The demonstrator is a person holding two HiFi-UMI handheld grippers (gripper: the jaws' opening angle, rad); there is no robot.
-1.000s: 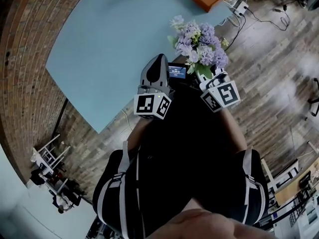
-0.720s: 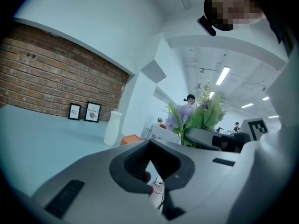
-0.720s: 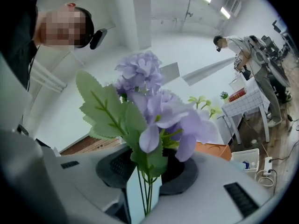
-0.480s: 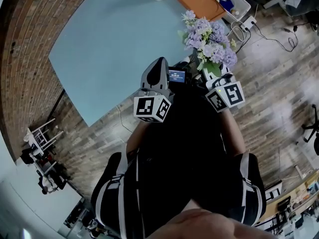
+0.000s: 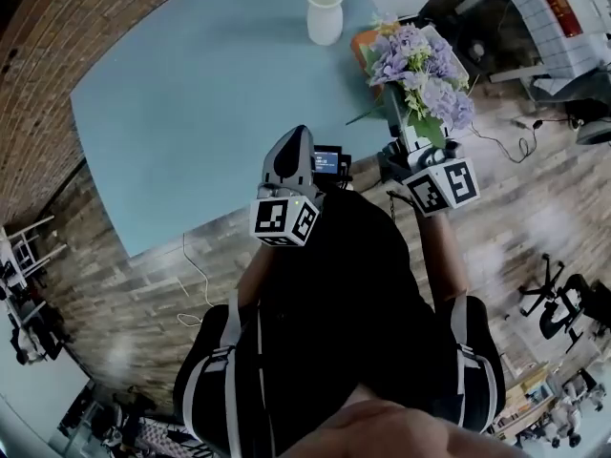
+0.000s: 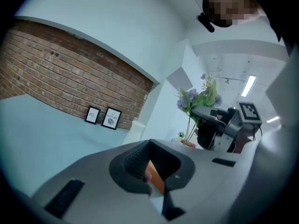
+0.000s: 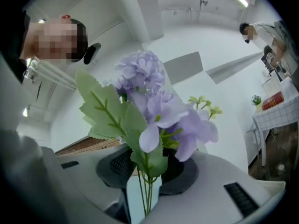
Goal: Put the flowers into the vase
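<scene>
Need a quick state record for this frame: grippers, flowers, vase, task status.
left gripper: shut, nothing between jaws
right gripper: shut on flowers' stems
flowers: purple bunch with green leaves, held up to the right of the vase, apart from it
vase: white, upright on blue table, no flowers in it
task status: flowers not yet in vase

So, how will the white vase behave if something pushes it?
The vase looks ceramic, so probably rigid and breakable. It stands taller than wide on the smooth table, so a push near its rim may tip or slide it.
</scene>
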